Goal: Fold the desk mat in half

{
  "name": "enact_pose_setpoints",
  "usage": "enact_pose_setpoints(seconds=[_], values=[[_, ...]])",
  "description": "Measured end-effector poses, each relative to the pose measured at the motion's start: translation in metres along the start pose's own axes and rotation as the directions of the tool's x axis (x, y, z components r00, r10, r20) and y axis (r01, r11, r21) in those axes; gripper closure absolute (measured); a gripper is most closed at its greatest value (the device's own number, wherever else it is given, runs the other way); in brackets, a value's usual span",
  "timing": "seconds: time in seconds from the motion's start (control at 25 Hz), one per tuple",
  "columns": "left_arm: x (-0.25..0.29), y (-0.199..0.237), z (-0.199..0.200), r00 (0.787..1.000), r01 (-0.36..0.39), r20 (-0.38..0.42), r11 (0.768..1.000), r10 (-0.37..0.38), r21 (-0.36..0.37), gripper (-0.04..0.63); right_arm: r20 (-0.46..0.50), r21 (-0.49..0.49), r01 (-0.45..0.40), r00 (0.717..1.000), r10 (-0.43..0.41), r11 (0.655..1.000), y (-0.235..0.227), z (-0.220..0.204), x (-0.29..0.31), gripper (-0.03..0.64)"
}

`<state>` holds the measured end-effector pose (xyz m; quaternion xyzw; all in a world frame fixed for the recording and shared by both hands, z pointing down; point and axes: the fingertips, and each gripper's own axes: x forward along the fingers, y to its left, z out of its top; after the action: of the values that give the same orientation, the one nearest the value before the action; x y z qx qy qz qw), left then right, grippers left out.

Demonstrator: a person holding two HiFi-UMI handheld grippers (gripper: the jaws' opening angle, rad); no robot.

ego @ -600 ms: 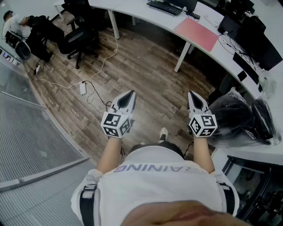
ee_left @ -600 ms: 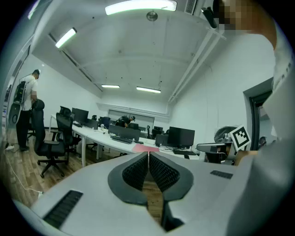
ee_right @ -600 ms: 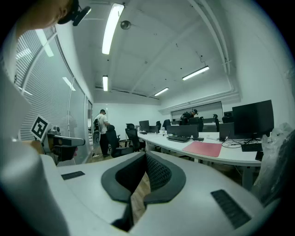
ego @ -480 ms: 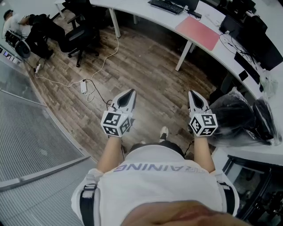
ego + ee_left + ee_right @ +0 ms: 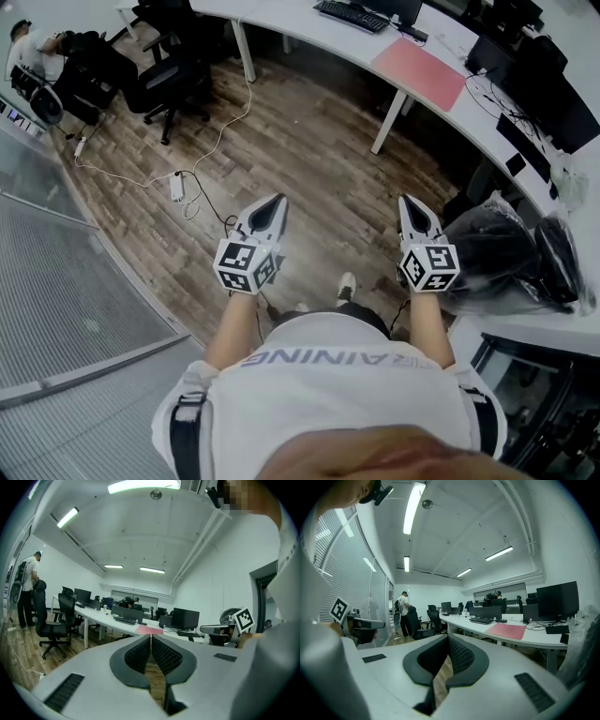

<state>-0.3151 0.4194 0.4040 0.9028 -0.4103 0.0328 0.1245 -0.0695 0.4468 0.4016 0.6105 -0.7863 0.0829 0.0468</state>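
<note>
The pink desk mat (image 5: 419, 72) lies flat on the long white desk (image 5: 309, 36) at the upper right of the head view, far from both grippers. It also shows small in the left gripper view (image 5: 149, 629) and the right gripper view (image 5: 506, 631). My left gripper (image 5: 276, 198) and right gripper (image 5: 408, 200) are held side by side at waist height over the wooden floor, pointing toward the desk. Both are shut with nothing between the jaws; the pads (image 5: 140, 651) meet at the tip (image 5: 151, 635), as do the right ones (image 5: 448, 637).
A keyboard (image 5: 349, 15) and monitors (image 5: 548, 89) stand on the desk. Black bags in plastic (image 5: 511, 248) sit at the right. Office chairs (image 5: 169, 70) and a floor cable with a power strip (image 5: 176, 186) are at the left, near a person (image 5: 37, 47).
</note>
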Motion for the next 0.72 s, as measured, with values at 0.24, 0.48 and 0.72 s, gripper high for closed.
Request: enact_pose_setpoints(seconds=[0.24, 0.48, 0.72], values=[[0.016, 0.001, -0.002, 1.000, -0.012, -0.017, 1.000, 0.011, -0.007, 0.558, 0.017, 0.019, 0.012, 1.000, -0.012, 1.000, -0.018, -0.001, 0.011, 0.594], [0.051, -0.010, 0.015, 1.000, -0.021, -0.014, 1.000, 0.021, 0.018, 0.558, 0.020, 0.026, -0.016, 1.000, 0.015, 1.000, -0.050, 0.008, 0.028, 0.594], [0.100, -0.032, 0.031, 1.000, -0.031, -0.005, 0.999, 0.031, 0.036, 0.558, 0.019, -0.054, -0.044, 0.999, 0.045, 0.998, -0.099, 0.021, 0.044, 0.594]])
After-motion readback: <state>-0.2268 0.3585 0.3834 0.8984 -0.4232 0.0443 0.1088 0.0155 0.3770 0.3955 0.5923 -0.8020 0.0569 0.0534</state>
